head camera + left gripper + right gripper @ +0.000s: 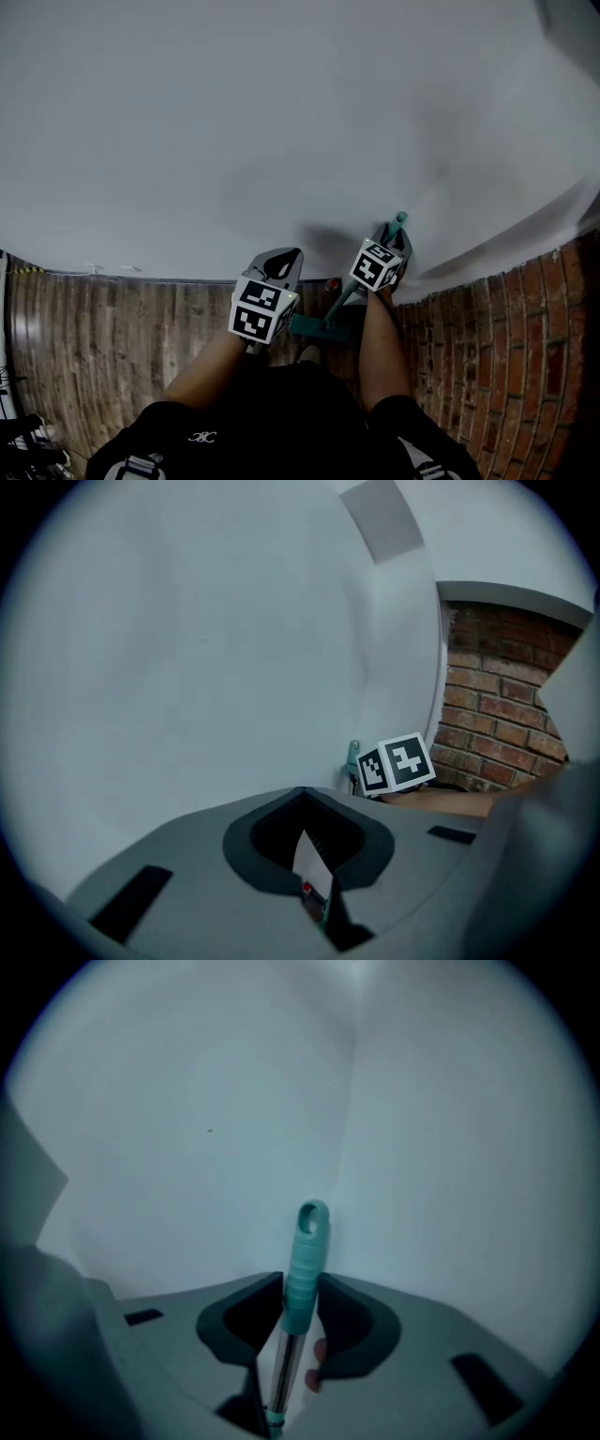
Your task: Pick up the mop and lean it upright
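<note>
The mop (pixel 295 1312) has a ribbed teal plastic grip (pixel 307 1265) and a glossy metal shaft (pixel 281 1372). Behind it, the white wall (pixel 187 1101) looks smooth and matt.

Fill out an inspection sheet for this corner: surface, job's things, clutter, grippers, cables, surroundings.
surface: brick floor, meeting a white wall.
job's things: teal mop handle stands near-upright by the wall, with the mop head on the floor. Contact with the wall cannot be told.
clutter: dark objects at the floor's left edge, too small to identify.
grippers: left gripper shut, nothing between its jaws. Right gripper open, with the mop handle between its jaws.
cables: nothing seen.
surroundings: red brickwork to the right. The person's forearms and black top fill the bottom of the head view.
</note>
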